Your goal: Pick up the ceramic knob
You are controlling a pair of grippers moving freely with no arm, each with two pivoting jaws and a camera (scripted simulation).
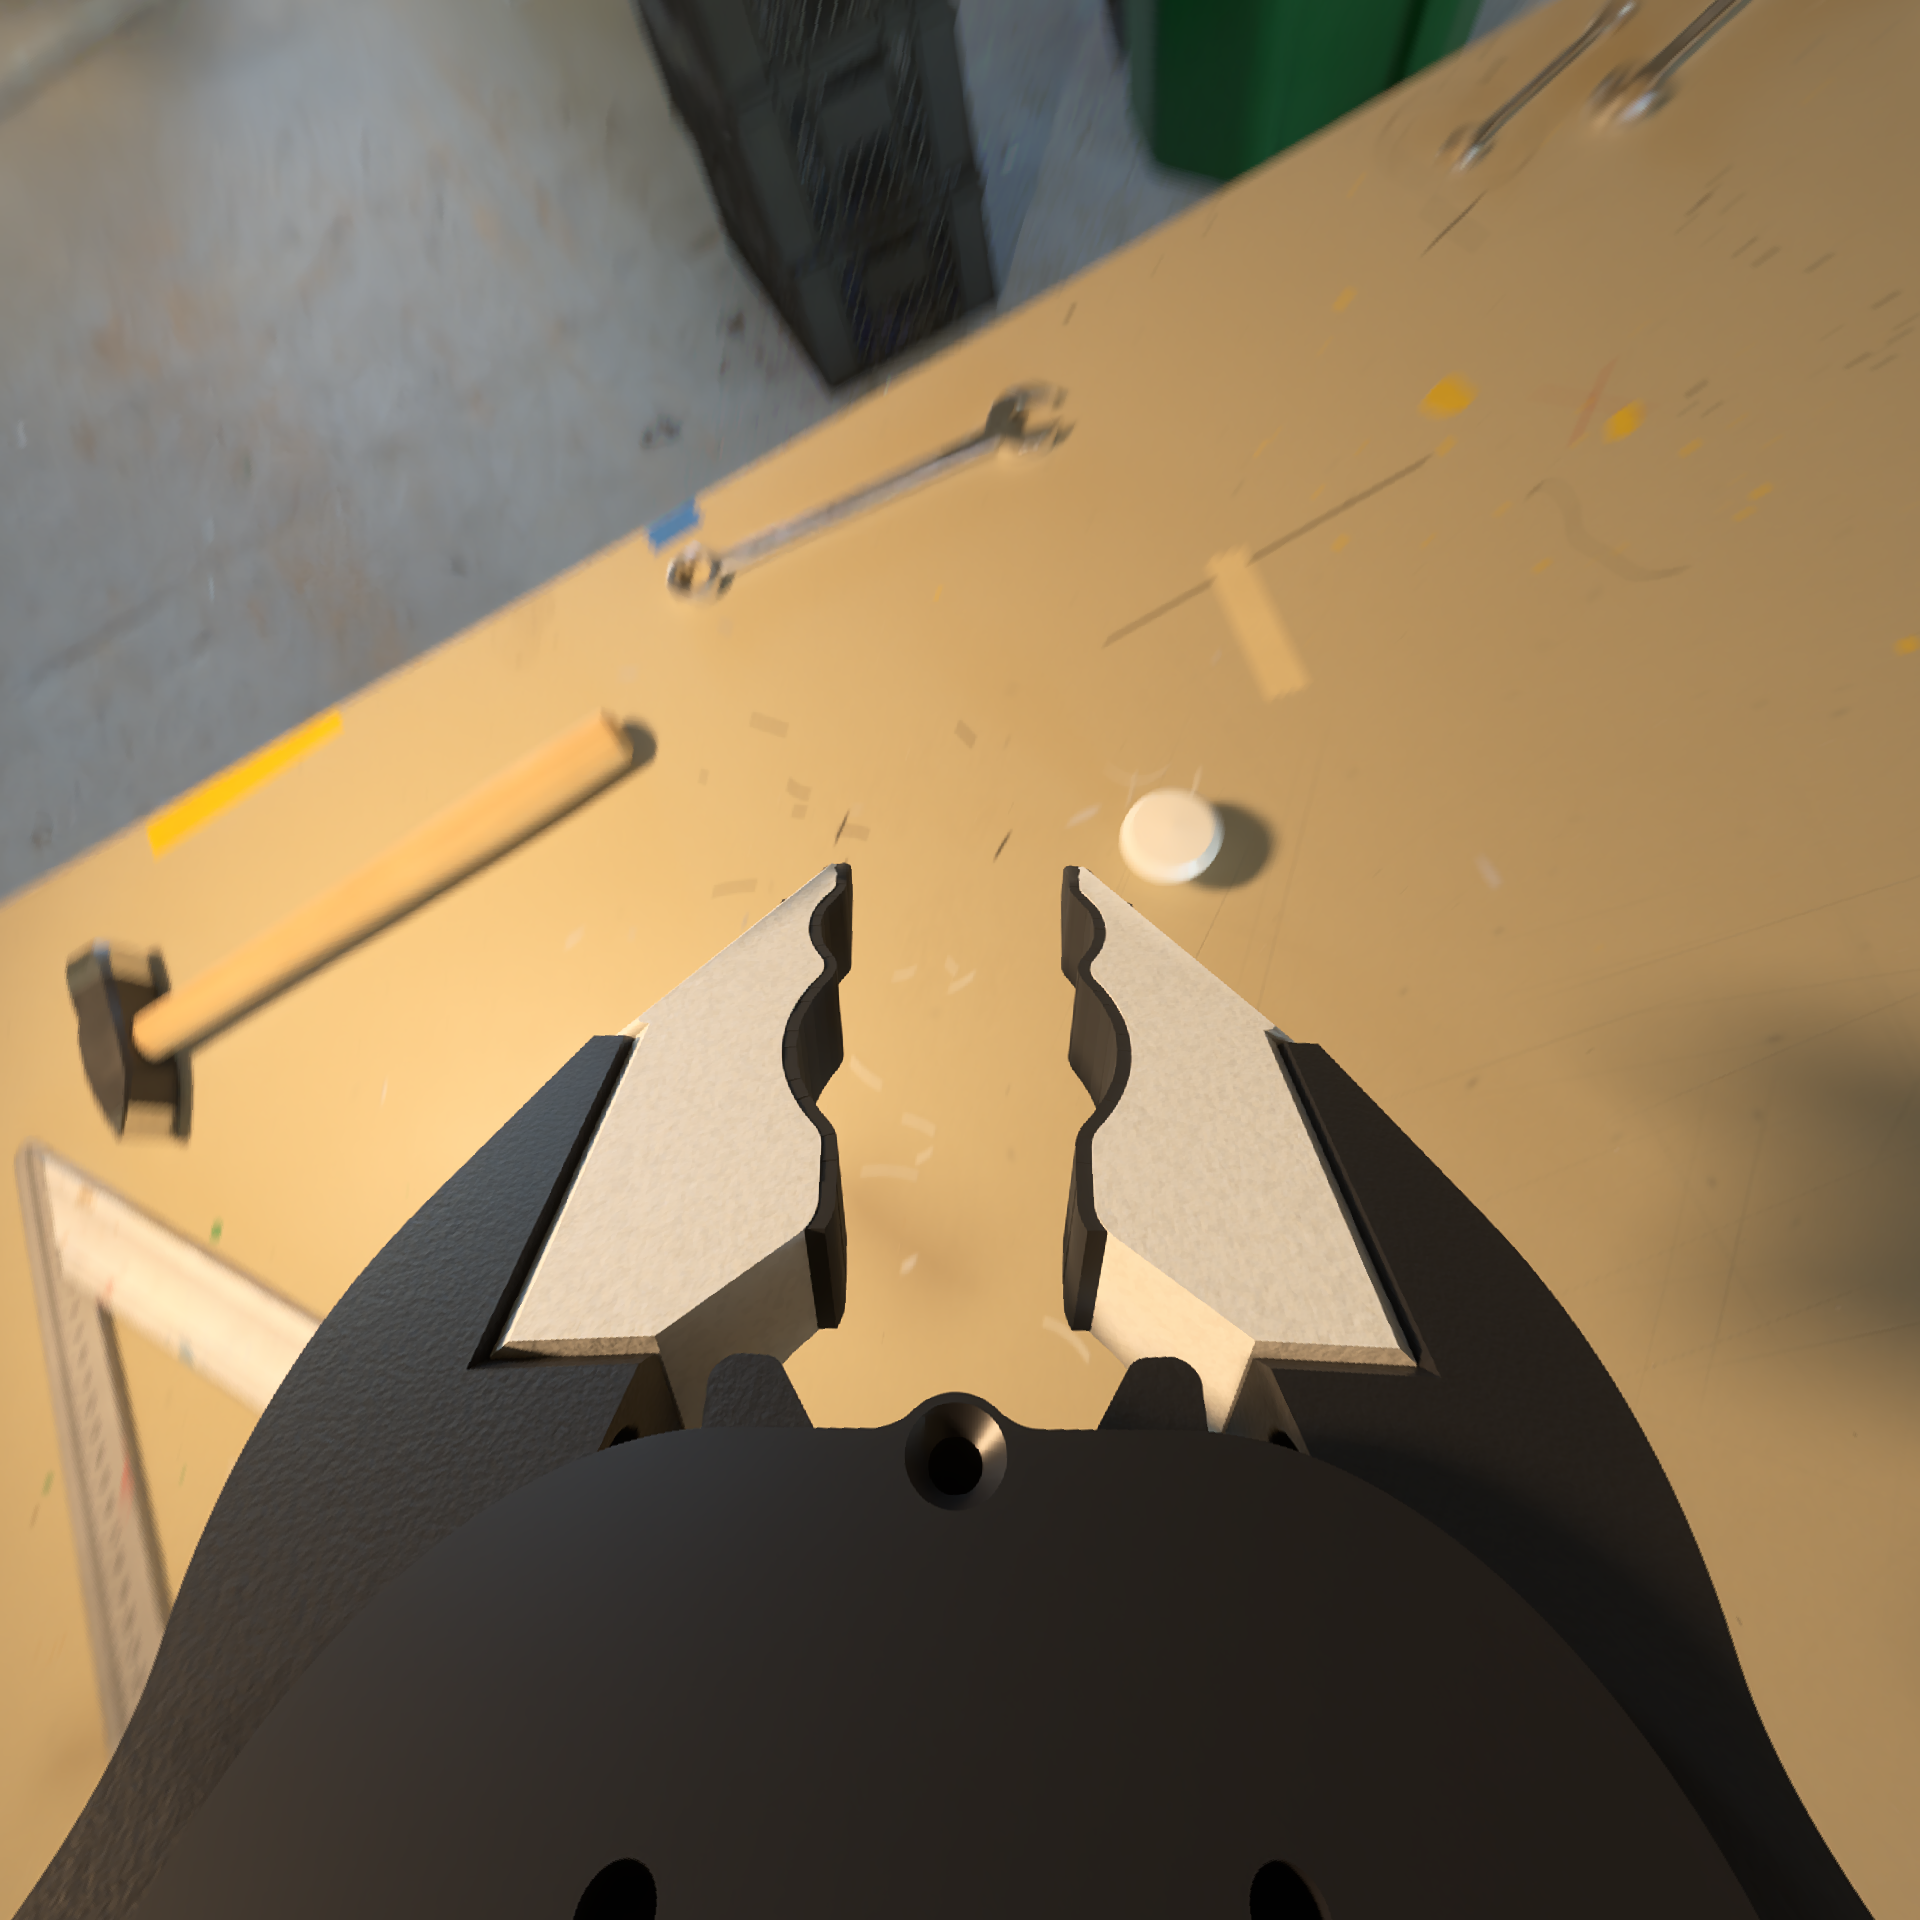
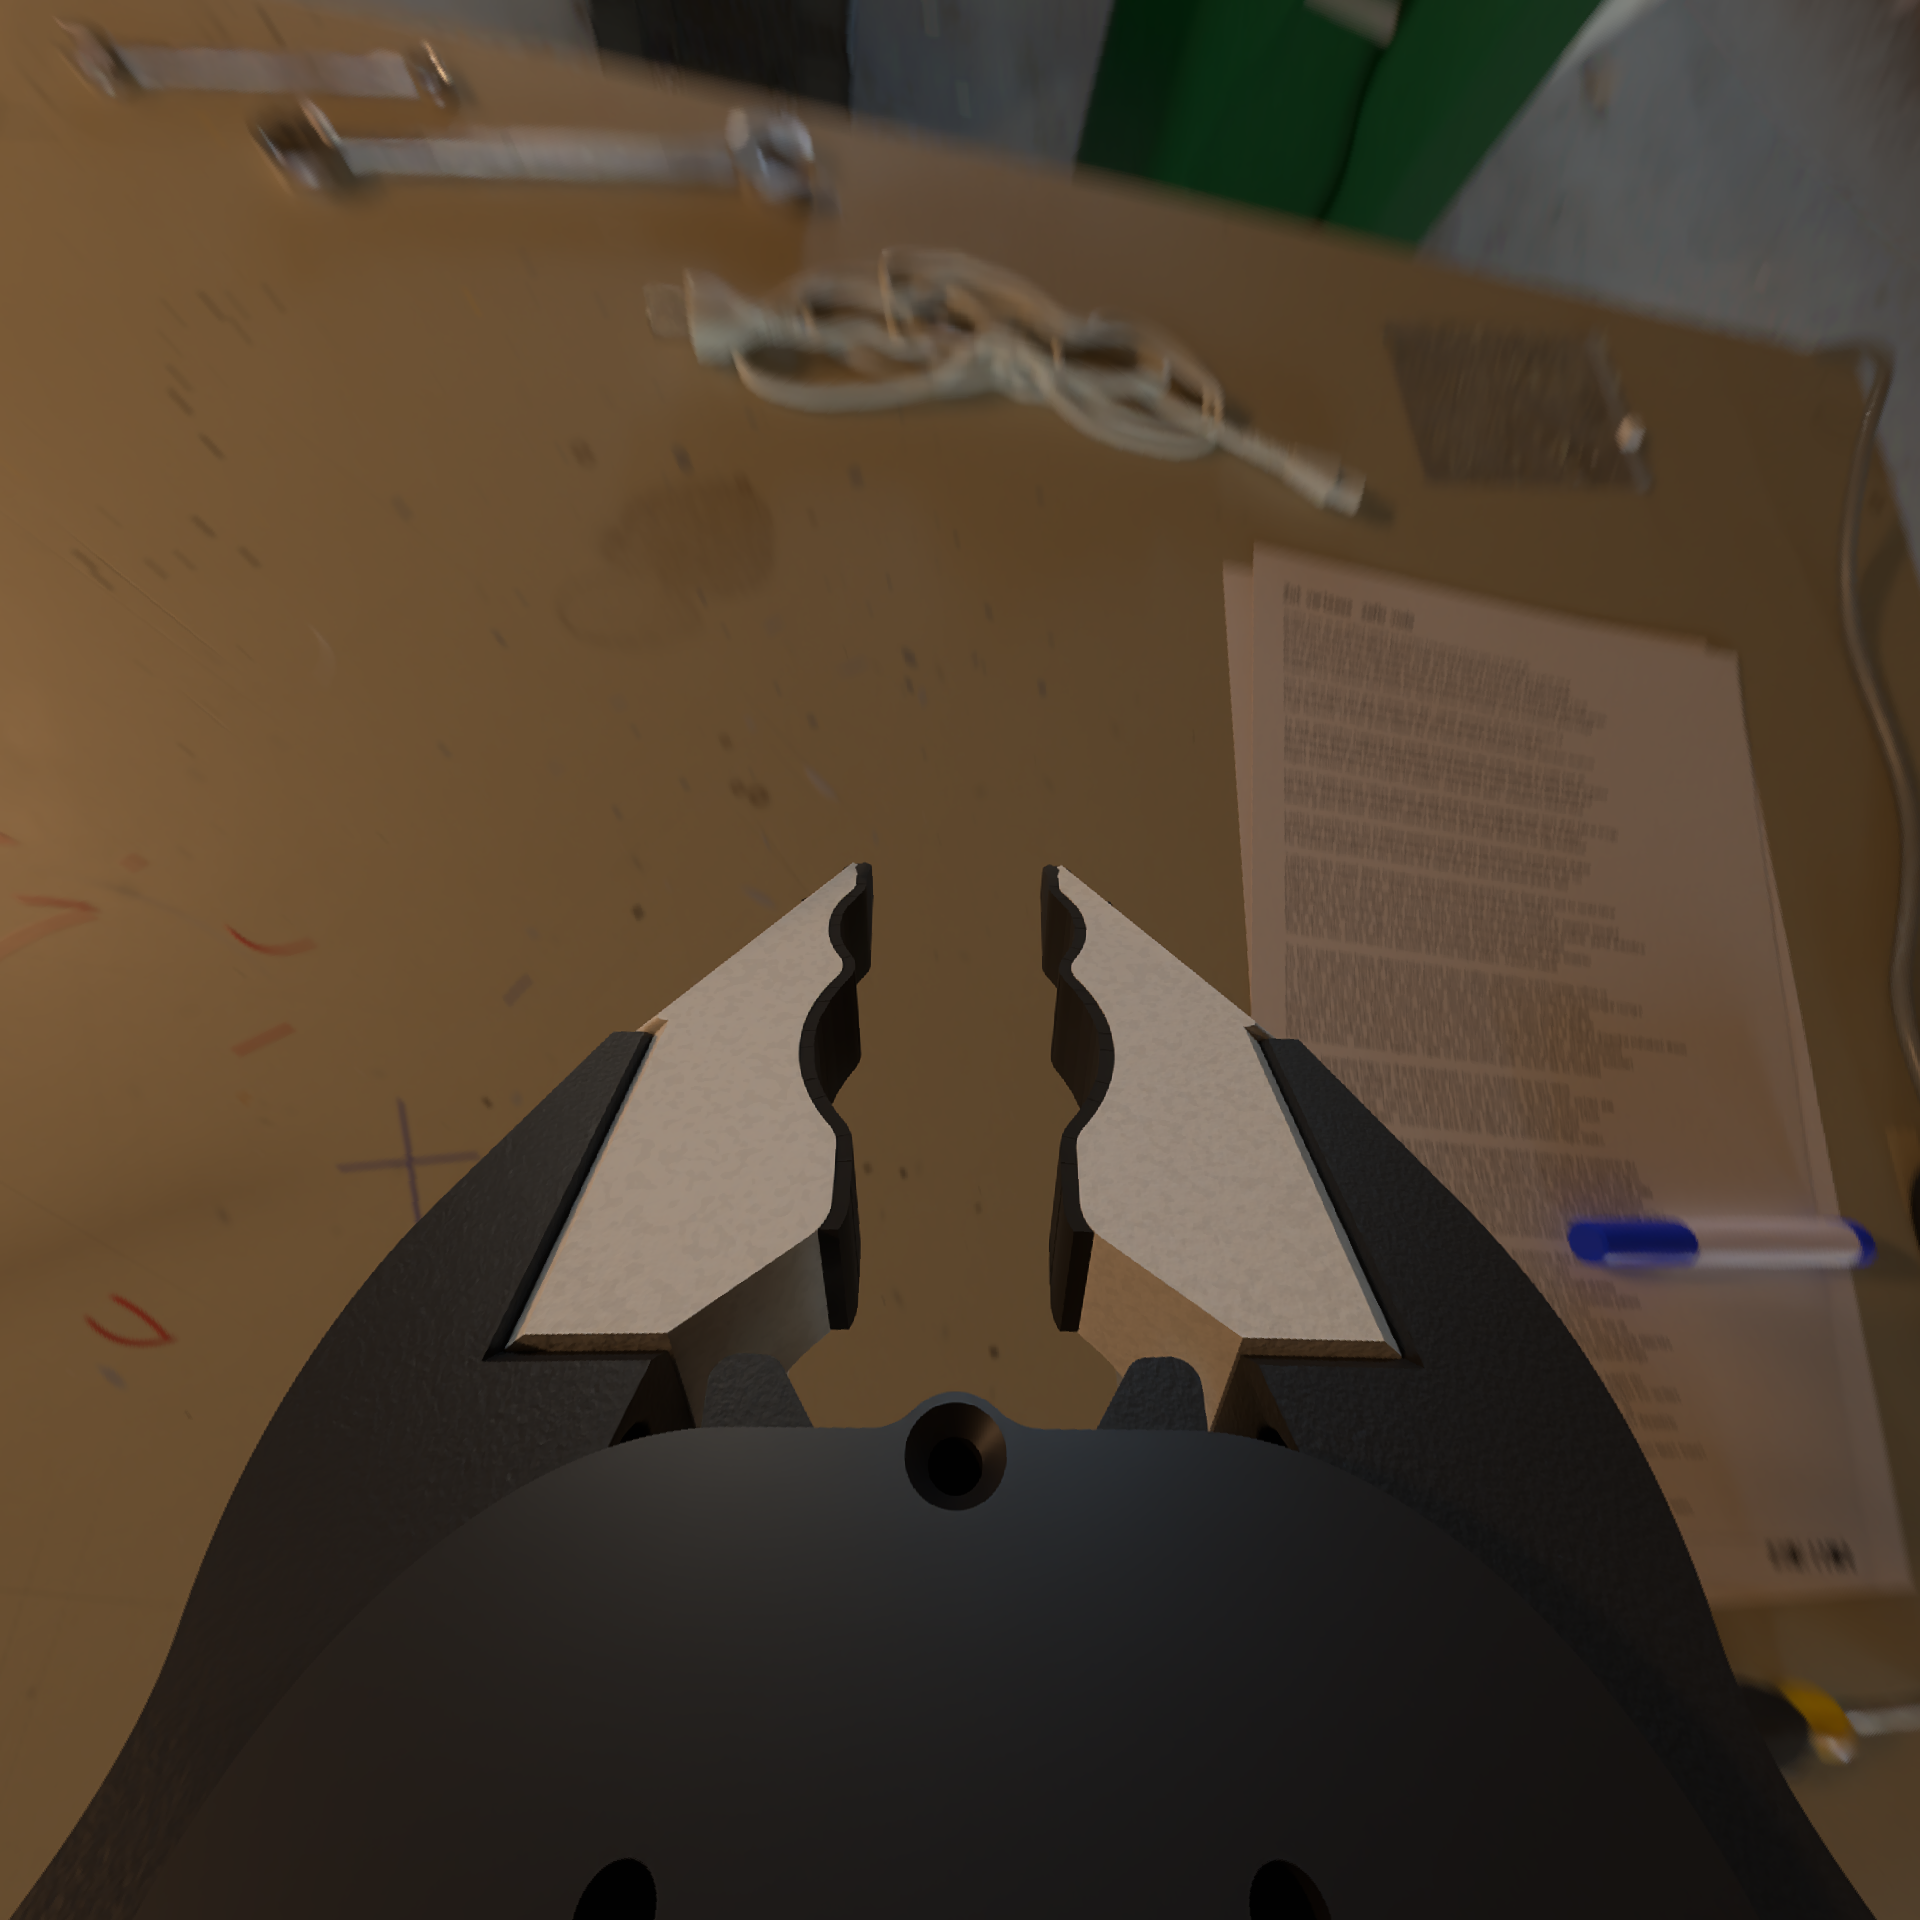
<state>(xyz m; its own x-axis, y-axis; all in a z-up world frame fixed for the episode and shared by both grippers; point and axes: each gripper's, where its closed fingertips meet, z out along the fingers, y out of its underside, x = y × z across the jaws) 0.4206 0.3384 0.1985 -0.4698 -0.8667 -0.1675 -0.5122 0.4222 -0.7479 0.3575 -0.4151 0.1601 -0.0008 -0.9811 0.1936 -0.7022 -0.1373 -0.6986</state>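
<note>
The ceramic knob (image 1: 1171,835) is a small white round disc lying on the tan workbench (image 1: 1455,935). It sits just beyond and to the right of my left gripper's right fingertip. My left gripper (image 1: 956,881) is open and empty, above the bench. My right gripper (image 2: 956,881) is open and empty over a bare patch of the bench (image 2: 520,675). The knob does not show in the right wrist view.
A hammer (image 1: 343,914), a steel square (image 1: 94,1403) and a wrench (image 1: 862,488) lie left of the knob; more wrenches (image 1: 1558,83) far right. The bench edge runs diagonally. Right view: a cable bundle (image 2: 987,353), printed paper (image 2: 1507,935) with a blue pen (image 2: 1725,1244), metal tools (image 2: 520,156).
</note>
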